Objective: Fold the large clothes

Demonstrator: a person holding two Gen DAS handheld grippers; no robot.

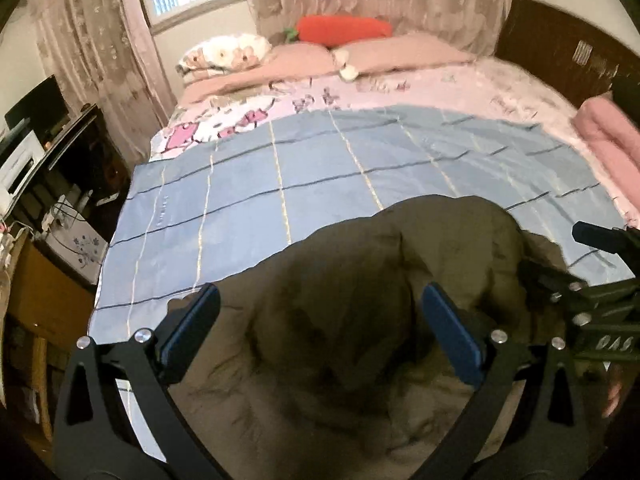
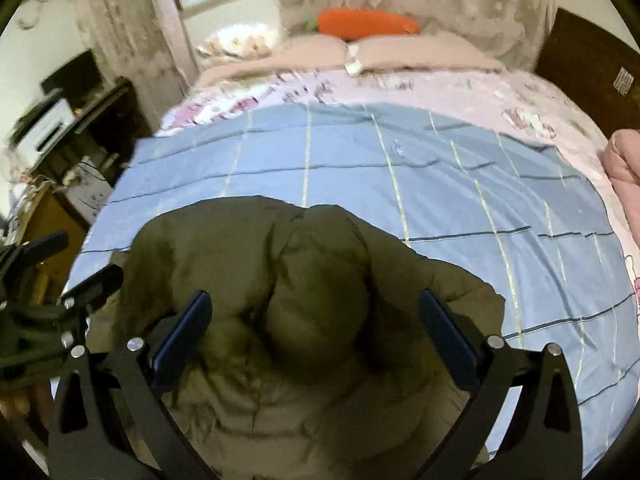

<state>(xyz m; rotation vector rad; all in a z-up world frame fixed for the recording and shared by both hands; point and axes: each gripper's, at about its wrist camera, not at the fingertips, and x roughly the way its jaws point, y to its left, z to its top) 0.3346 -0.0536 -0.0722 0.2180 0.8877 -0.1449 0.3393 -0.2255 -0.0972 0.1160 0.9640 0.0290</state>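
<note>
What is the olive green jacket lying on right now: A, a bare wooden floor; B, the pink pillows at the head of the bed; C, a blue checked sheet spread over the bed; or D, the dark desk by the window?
C: the olive green jacket lies bunched on the blue checked sheet, well short of the pink pillows.

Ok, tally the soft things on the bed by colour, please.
Olive green: 1, padded jacket
Blue: 1, checked sheet
Orange: 1, carrot cushion
Pink: 3, two pillows, rolled blanket
Floral white: 1, pillow
Total: 7
</note>
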